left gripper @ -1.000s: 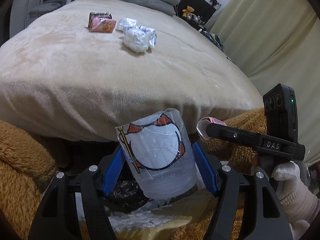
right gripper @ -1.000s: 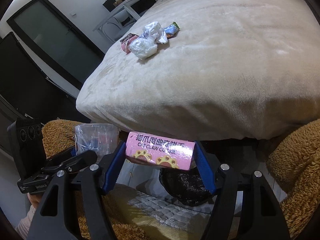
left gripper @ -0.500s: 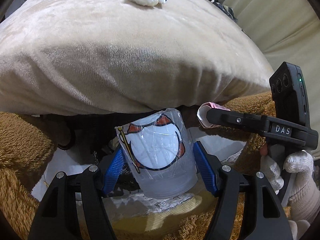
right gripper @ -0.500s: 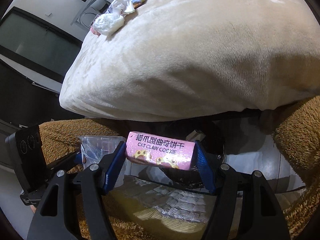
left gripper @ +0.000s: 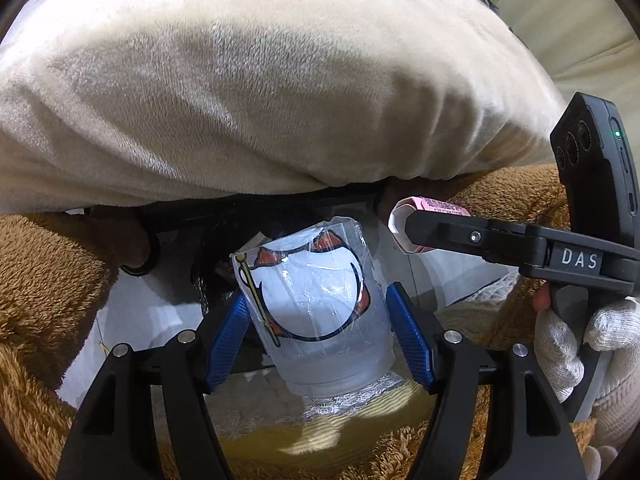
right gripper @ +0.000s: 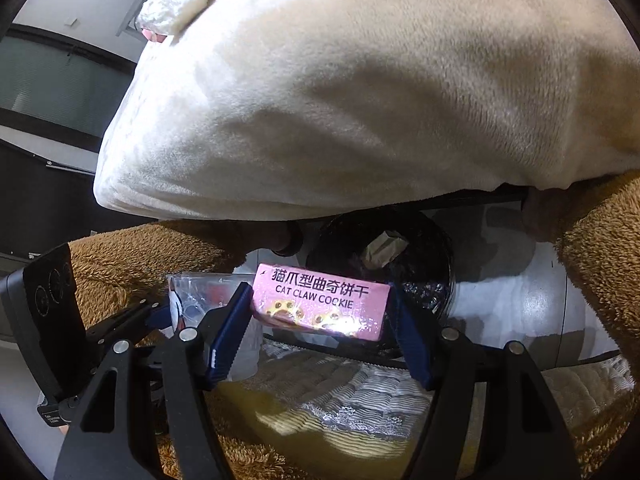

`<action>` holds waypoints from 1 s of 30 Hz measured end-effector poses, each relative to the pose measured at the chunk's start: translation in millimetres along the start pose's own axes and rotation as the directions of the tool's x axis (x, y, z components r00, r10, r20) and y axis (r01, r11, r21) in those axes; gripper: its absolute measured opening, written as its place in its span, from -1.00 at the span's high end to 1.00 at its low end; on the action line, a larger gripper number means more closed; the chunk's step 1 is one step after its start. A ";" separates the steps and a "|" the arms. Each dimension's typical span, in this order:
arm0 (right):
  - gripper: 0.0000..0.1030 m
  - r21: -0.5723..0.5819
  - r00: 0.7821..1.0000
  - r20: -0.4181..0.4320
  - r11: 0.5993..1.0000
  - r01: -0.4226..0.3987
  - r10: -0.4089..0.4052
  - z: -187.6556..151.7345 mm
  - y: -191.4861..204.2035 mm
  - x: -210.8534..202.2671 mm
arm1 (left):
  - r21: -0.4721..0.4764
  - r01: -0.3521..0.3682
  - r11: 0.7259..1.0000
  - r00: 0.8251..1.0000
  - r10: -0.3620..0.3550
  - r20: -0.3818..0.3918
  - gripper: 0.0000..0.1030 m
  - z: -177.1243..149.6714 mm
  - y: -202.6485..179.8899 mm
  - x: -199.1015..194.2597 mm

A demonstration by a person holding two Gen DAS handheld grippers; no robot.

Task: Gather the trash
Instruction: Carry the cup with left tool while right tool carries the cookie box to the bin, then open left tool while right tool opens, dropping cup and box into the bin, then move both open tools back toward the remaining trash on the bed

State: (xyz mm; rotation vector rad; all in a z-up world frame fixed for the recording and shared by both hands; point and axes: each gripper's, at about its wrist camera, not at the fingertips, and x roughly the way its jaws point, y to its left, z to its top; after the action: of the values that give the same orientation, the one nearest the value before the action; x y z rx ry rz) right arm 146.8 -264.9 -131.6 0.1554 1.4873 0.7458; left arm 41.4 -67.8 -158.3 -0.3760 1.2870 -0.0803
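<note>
Our right gripper (right gripper: 320, 330) jaws squeeze a pink "CAT CLAW COOKIE" wrapper (right gripper: 320, 304); a black bin (right gripper: 424, 264) sits at one o'clock. Our left gripper (left gripper: 318, 334) jaws hold a clear plastic cup (left gripper: 316, 316).

My pink cat-claw cookie packet (right gripper: 320, 306) covers the near rim of the black-lined round trash bin (right gripper: 424, 256). The white crumpled wrappers (right gripper: 176, 4) on the cream plush bed (right gripper: 360, 80) are cut off by the top edge.
</note>
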 end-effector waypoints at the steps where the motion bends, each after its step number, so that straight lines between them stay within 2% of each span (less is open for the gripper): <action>1: -0.33 0.008 1.000 -0.004 1.000 0.000 0.000 1.2 -0.6 1.8 | -0.006 -0.001 1.000 1.000 0.001 -0.007 -0.31 0.8 0.8 1.7; 14: -0.34 0.057 0.999 -0.040 0.998 0.016 -0.014 6.0 -5.6 15.6 | -0.035 -0.025 0.999 0.996 0.021 -0.091 -0.35 2.9 7.8 19.8; 15: -0.38 0.058 0.999 -0.038 0.998 0.015 -0.012 6.2 -6.6 15.0 | -0.034 -0.032 0.999 0.995 0.029 -0.091 -0.36 2.9 7.6 20.0; 17: -0.57 0.065 0.999 -0.032 0.998 0.003 -0.001 6.1 -7.4 14.3 | -0.035 -0.044 0.998 0.995 0.041 -0.090 -0.38 3.5 7.0 20.2; 18: -0.59 0.069 1.000 -0.030 0.998 -0.005 0.008 6.1 -8.2 13.9 | -0.036 -0.047 0.998 0.995 0.044 -0.086 -0.42 3.6 6.6 19.8; 23: -0.60 0.078 1.000 -0.018 0.997 -0.008 0.010 6.3 -10.7 11.2 | -0.038 -0.050 0.998 0.996 0.047 -0.076 -0.47 3.8 6.3 18.6; 30: -0.60 0.032 1.000 0.015 0.999 -0.013 0.013 3.3 -2.9 1.1 | -0.036 -0.045 0.998 0.999 0.044 -0.030 -0.48 3.4 5.9 8.9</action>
State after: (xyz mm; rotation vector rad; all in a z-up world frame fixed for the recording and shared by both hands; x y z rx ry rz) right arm 150.8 -265.4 -133.7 0.1952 1.4857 0.7298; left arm 46.3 -63.8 -167.6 -0.3786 1.3264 -0.0240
